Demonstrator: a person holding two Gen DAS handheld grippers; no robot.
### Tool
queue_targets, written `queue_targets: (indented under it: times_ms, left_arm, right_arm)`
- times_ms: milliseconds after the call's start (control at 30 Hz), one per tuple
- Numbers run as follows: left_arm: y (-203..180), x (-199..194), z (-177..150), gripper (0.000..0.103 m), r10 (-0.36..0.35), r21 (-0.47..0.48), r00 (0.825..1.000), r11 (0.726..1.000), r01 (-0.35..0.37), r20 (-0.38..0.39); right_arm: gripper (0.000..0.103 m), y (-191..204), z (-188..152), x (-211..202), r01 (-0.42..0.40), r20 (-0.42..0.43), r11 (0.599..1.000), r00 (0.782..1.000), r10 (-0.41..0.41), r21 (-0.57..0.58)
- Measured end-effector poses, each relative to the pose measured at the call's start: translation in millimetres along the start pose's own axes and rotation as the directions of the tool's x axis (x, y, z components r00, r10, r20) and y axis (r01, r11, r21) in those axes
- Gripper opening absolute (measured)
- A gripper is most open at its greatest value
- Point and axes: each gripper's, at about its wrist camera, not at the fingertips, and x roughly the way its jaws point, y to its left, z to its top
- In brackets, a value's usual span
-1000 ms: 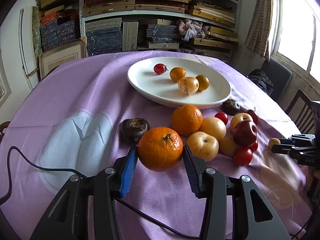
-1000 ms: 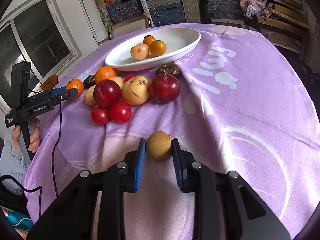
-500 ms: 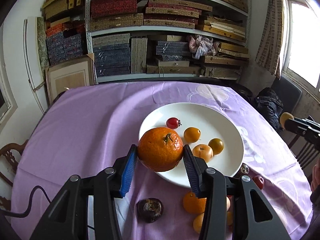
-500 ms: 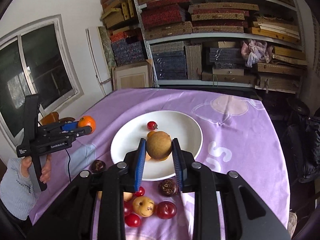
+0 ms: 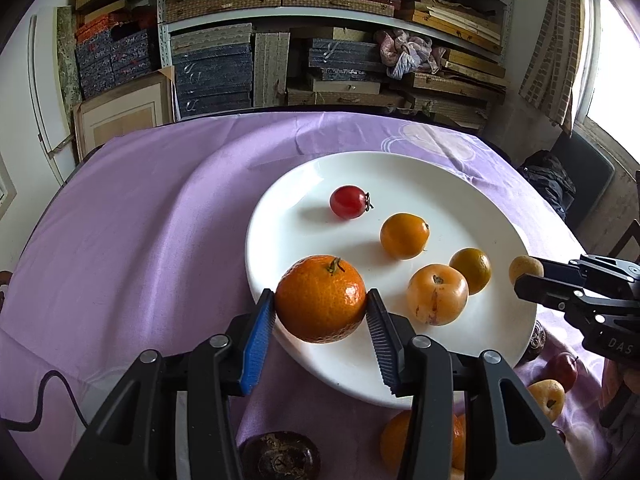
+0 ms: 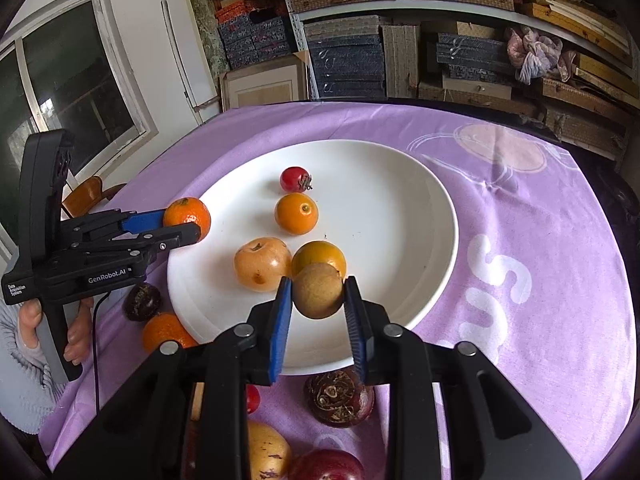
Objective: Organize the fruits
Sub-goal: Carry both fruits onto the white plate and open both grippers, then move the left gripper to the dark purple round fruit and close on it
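While both fruits need plating, I'm clamping the left gripper (image 5: 320, 310) on a mandarin (image 5: 320, 298) and the right gripper (image 6: 318, 296) on a brown longan (image 6: 318, 290), over the white plate (image 6: 400, 208).

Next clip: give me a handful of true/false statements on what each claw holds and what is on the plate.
1. The left claw grips a mandarin. True.
2. The right claw is empty. False: it holds a small brown fruit.
3. Four fruits lie on the white plate. True.
4. The cherry tomato lies on the purple tablecloth. False: it lies on the plate.
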Motion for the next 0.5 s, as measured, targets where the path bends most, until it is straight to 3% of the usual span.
queue_targets:
  times_ms: [33, 67, 200, 267, 333, 367, 433, 500]
  left_arm:
    - [0, 1, 0, 0.048, 0.001, -0.001, 1.0, 1.0, -0.001, -0.003]
    - [0, -1, 0, 0.048, 0.008, -0.003, 1.0, 1.0, -0.008, 0.005]
    - [4, -24, -1, 0.062, 0.026, -0.005, 0.998, 1.0, -0.026, 0.05]
    - [9, -44, -6, 0.066, 0.033, -0.015, 0.997, 0.999, -0.032, 0.07]
    - [13, -65, -16, 0.082, 0.041, -0.026, 0.995, 0.999, -0.039, 0.094]
    - [16, -79, -25, 0.086, 0.052, -0.039, 0.992, 0.998, -0.047, 0.117]
    - [20, -101, -47, 0.099, 0.066, -0.068, 0.986, 0.996, -0.056, 0.151]
    - [20, -115, -70, 0.099, 0.053, -0.086, 0.986, 0.996, -0.04, 0.159]
  right_arm:
    - [0.04, 1, 0, -1, 0.0, 0.005, 1.0, 1.0, 0.0, 0.003]
    - [0.046, 0, 0, -5, -0.001, 0.021, 1.0, 1.0, 0.001, 0.007]
    - [0.05, 2, 0, -40, -0.006, 0.086, 1.0, 0.996, 0.006, 0.003]
    - [0.06, 6, -7, -65, -0.001, 0.123, 1.0, 0.992, 0.002, -0.006]
    - [0.09, 10, -23, -93, 0.017, 0.178, 1.0, 0.984, -0.014, -0.015]
    - [0.097, 11, -33, -108, 0.03, 0.216, 0.999, 0.976, -0.025, -0.019]
    - [0.099, 14, -59, -130, 0.057, 0.287, 0.998, 0.957, -0.047, -0.026]
    - [0.099, 14, -85, -141, 0.09, 0.325, 0.996, 0.942, -0.081, -0.014]
